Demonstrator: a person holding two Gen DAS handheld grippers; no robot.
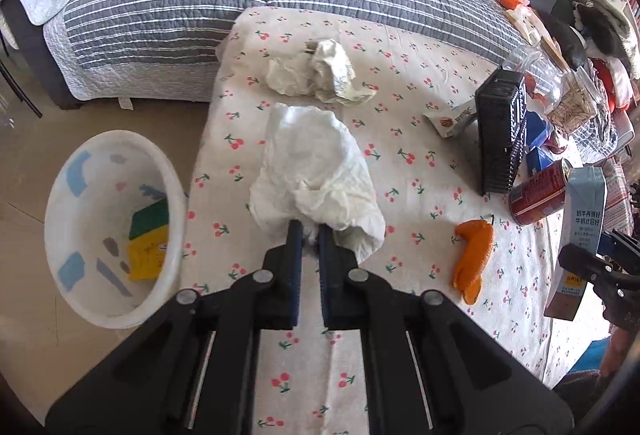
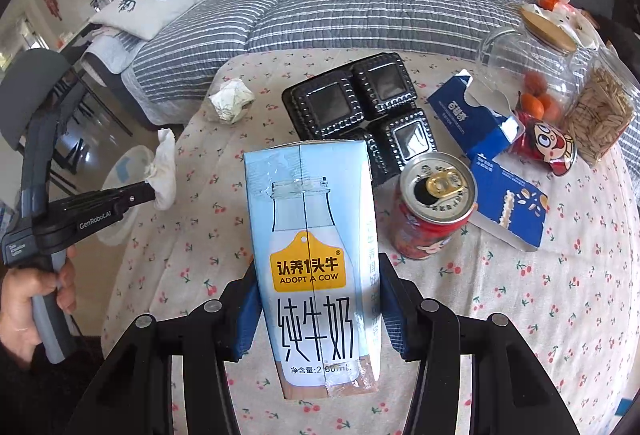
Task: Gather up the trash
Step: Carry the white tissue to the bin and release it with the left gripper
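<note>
A desk point(image 2: 540, 315) draped in a cherry-print cloth is standing before a striped sofa point(image 1: 168, 11). At nine o'clock of the desk in the left wrist view, a white bin point(image 1: 108, 227) is sitting on the floor, its mouth tilting toward the camera, with yellow and green scraps inside.

The right tool point(image 2: 316, 311) is clamping a pale-blue milk carton point(image 2: 312, 259) across its lower sides; the carton's long axis is running from six to twelve o'clock, its top pointing away from the camera. A black four-cell tray point(image 2: 360, 107) is lying at twelve o'clock of the carton, and an opened red can point(image 2: 432, 207) is standing upright at two o'clock, just beside it.

The left tool point(image 1: 308, 231) is pinching a crumpled white tissue point(image 1: 316, 171), its jaws nearly together on the wad's near edge; the tissue is extending toward twelve o'clock, raised above the cloth. A second crumpled wad point(image 1: 320, 75) is resting at twelve o'clock beyond it. An orange peel point(image 1: 472, 255) is lying at three o'clock of the left tool.
</note>
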